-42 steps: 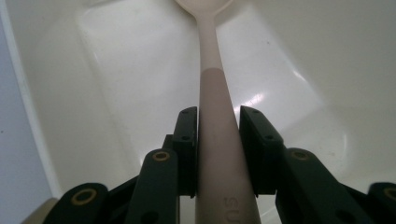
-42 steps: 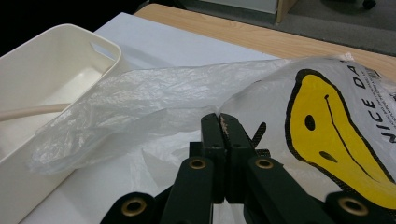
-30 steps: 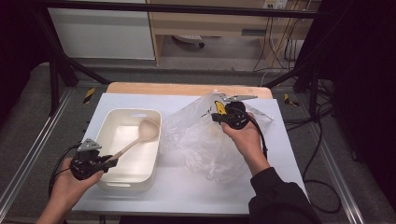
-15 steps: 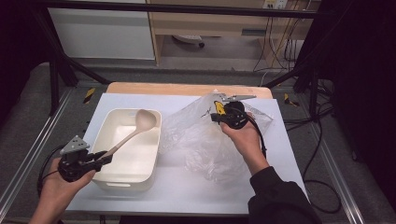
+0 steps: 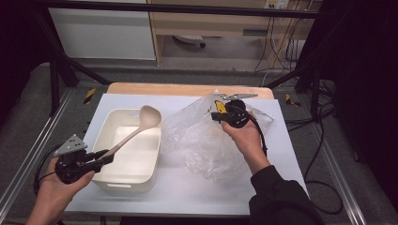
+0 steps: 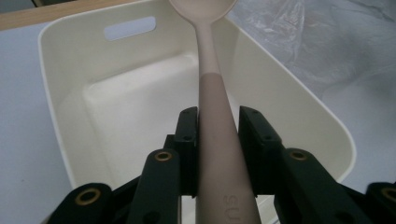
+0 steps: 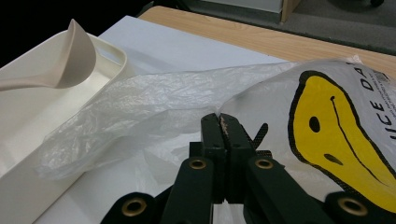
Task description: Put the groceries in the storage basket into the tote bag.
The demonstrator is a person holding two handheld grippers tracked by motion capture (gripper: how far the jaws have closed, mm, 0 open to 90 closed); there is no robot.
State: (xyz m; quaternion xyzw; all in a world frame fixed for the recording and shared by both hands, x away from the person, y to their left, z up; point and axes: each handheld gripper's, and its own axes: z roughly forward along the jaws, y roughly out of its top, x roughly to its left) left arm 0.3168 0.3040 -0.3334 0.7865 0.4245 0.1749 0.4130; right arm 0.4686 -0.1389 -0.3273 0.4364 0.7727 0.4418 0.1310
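One beige plastic ladle (image 5: 136,131) clamped in left gripper (image 5: 101,156), over one cream rectangular plastic tub (image 5: 123,176); one clear crinkled plastic bag (image 5: 199,140) at 3 o'clock, pinched in right gripper (image 5: 215,115).

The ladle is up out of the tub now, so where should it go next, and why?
Probably sideways toward the plastic bag. The left gripper holds the ladle above the tub, and the right gripper pinches the bag's edge, seemingly ready.

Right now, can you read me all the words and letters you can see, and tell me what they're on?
"ICE DA": black letters, cut off at the picture's edge, on the clear plastic bag beside its yellow smiley face.
"SU": raised letters on the ladle's handle, cut off at the bottom edge, so the whole word can't be read.
Nothing else has readable writing.
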